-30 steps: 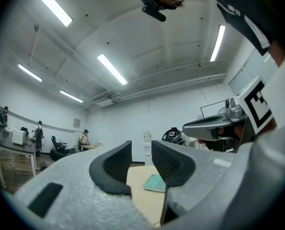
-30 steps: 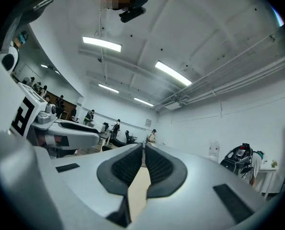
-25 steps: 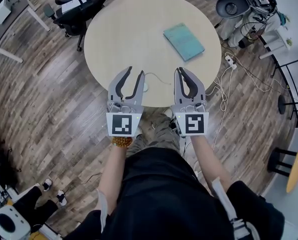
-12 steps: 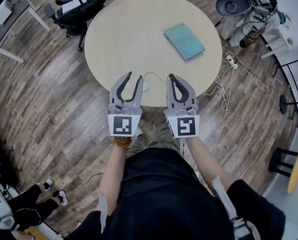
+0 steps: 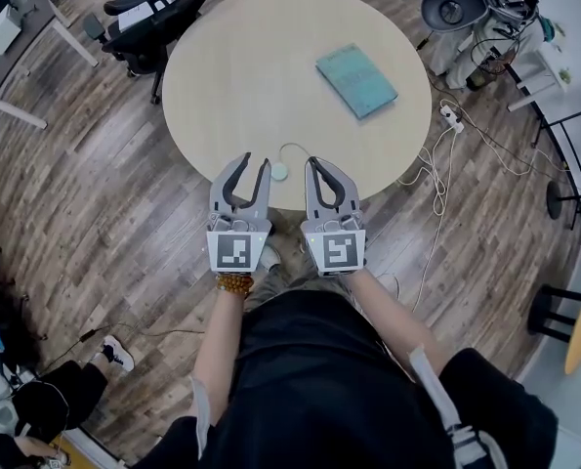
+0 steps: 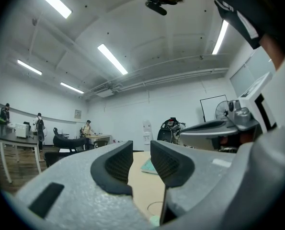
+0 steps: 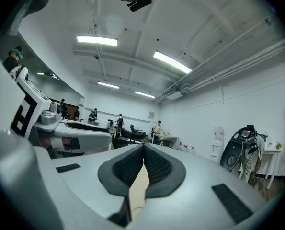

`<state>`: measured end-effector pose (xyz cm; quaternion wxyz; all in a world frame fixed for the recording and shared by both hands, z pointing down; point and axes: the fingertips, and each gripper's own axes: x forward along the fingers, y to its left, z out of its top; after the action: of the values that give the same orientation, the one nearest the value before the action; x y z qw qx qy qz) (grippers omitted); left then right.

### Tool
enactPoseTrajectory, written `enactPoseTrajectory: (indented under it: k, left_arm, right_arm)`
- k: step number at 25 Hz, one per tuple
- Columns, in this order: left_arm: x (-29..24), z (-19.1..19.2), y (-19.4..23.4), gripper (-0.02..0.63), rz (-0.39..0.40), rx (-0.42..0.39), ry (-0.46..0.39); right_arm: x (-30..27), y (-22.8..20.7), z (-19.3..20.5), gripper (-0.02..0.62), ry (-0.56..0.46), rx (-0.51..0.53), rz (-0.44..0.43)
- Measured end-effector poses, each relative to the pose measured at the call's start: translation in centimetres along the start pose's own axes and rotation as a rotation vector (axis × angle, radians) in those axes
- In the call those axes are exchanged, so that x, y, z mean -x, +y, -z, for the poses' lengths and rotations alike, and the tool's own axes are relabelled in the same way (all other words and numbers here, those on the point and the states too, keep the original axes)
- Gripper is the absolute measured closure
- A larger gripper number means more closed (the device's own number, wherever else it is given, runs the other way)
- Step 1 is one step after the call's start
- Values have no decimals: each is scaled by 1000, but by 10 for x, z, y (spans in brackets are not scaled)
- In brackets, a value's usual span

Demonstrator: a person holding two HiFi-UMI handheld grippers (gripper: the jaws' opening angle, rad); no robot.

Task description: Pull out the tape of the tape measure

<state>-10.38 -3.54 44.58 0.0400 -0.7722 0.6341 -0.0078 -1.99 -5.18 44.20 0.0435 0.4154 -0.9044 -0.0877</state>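
We hold the grey left gripper (image 5: 255, 161) at the near edge of the round beige table (image 5: 270, 57), its jaws spread with nothing between them. Just right of its tips, a small round pale-green tape measure (image 5: 279, 172) lies by that edge. Next comes the grey right gripper (image 5: 313, 162), jaws pressed together. A teal book (image 5: 356, 80) lies toward the far right edge.

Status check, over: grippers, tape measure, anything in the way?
Left gripper open, empty. Right gripper shut; whether it pinches tape, unclear. Tape measure at the near edge of the table, between them, thin loop out. Book well clear.
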Motion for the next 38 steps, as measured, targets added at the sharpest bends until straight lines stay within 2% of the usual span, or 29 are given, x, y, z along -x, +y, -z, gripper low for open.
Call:
enactPoseTrajectory:
  k: [4, 8, 14, 19, 26, 38]
  left_arm:
    - [0, 9, 0, 503, 10, 29, 26]
    - [0, 10, -1, 512, 34, 31, -1]
    - [0, 27, 4, 514, 20, 49, 23]
    - [1, 31, 2, 520, 50, 54, 3]
    - [-1, 46, 2, 535, 68, 51, 20]
    - [0, 74, 17, 566, 21, 54, 97]
  right_arm:
    - [1, 15, 10, 597, 31, -24, -24]
    - [5, 24, 20, 597, 54, -35, -31]
    - [7, 27, 36, 597, 85, -82, -22]
    - [2, 32, 45, 597, 94, -83, -31]
    - [-6, 36, 54, 597, 121, -62, -49]
    - [-17, 41, 66, 597, 146, -88, -50]
